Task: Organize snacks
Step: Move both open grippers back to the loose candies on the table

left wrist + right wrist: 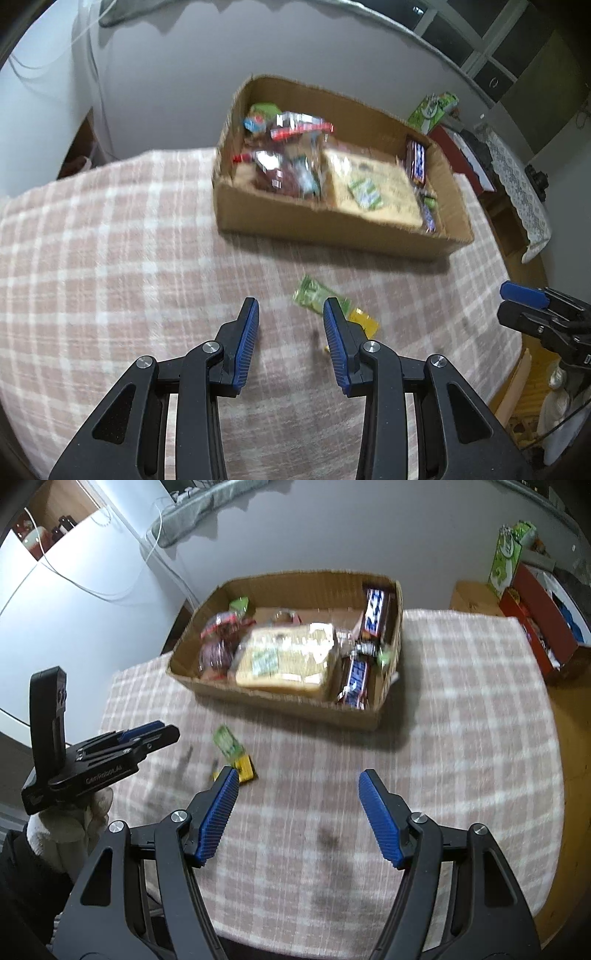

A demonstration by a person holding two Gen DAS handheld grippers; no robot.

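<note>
A cardboard box point(325, 229) point(291, 701) stands at the far side of the table and holds several snacks: chocolate bars point(375, 613), red packets point(299, 125) and a large pale pack point(288, 661). Two small packets lie on the cloth in front of it, one green point(314, 295) point(227, 740) and one yellow point(367, 321) point(246, 770). My left gripper point(291, 306) point(162, 731) hovers open just left of them, its right finger hiding part of both. My right gripper point(298, 773) point(511, 301) is open wide over bare cloth, right of the yellow packet.
A pink and white checked cloth point(110, 240) point(461, 720) covers the table. Its right edge drops to a wooden floor point(569, 720). Beyond stand a green carton point(430, 107) point(508, 554) and a red box point(543, 627). A gloved hand point(70, 819) holds the left gripper.
</note>
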